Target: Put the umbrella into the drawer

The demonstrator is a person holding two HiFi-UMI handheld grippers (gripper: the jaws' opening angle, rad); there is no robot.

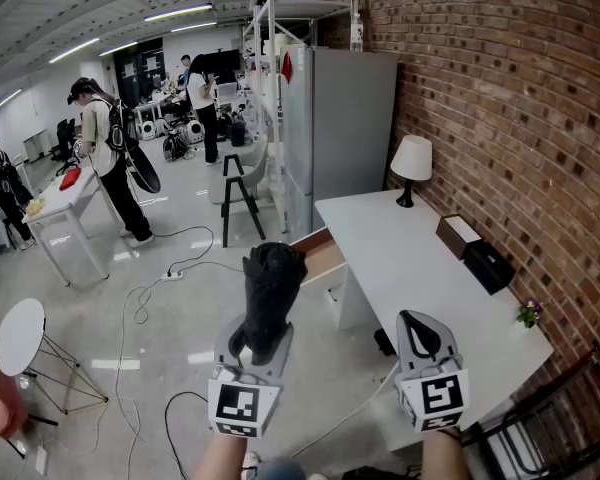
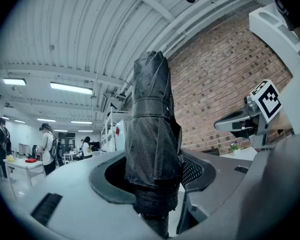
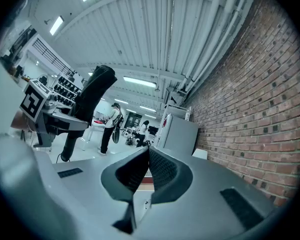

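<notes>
The folded black umbrella stands upright in the air, in front of the person and to the left of the white tabletop. Its lower end is clamped in the left gripper. In the left gripper view the fingers press on the bunched fabric from both sides, and the handle end sticks out below them. The umbrella is on the near side of the drawer and apart from it. The drawer is pulled out from the far left end of the desk and shows a brown inside.

The right gripper hovers to the right of the umbrella, over the near edge of the tabletop. Its fingers are closed together, with nothing between them.

Along the right side of the tabletop, by the brick wall, stand a small lamp, a brown box with a white top, a black box and a tiny plant. A tall grey cabinet stands beyond the desk. A round white side table is on the floor at the near left, and a person stands at another table far to the left.
</notes>
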